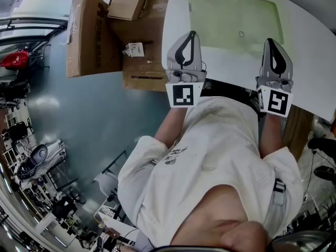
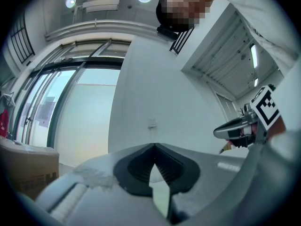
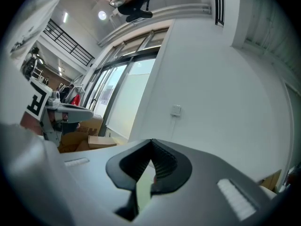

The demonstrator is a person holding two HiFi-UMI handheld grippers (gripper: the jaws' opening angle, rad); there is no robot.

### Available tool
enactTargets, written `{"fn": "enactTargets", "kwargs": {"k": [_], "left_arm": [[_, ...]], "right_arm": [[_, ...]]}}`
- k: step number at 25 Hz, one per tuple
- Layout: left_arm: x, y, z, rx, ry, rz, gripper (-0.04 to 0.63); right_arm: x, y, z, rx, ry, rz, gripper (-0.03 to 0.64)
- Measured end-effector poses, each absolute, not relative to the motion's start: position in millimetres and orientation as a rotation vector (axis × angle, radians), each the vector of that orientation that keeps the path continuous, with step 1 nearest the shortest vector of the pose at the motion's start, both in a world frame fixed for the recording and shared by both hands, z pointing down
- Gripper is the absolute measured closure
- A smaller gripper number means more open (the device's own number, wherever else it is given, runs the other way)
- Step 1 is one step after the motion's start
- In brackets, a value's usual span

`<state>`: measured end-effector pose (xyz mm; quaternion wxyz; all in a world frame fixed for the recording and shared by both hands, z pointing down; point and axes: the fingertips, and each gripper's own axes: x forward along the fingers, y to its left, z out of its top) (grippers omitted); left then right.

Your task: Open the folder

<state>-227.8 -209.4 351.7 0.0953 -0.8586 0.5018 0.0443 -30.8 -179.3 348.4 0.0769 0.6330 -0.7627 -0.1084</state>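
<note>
Head view: the folder (image 1: 231, 17) lies flat on the table (image 1: 315, 62), just ahead of the left gripper (image 1: 193, 34) and right gripper (image 1: 270, 42). It looks closed, neither gripper touching it.

Left gripper view: jaws pressed together, empty.

Right gripper view: jaws likewise together, holding nothing.

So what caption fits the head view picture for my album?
Left gripper and right gripper, both shut, point toward the pale green folder on the white table.
</note>
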Motion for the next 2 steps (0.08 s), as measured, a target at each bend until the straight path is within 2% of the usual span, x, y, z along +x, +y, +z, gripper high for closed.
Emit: {"fn": "enactTargets", "kwargs": {"k": [2], "left_arm": [[-229.2,-209.9,349.8,-2.542,1.494,0.135,0.595]], "right_arm": [[-30.8,-179.0,347.1,1.896,-2.291,-0.322,0.617]]}}
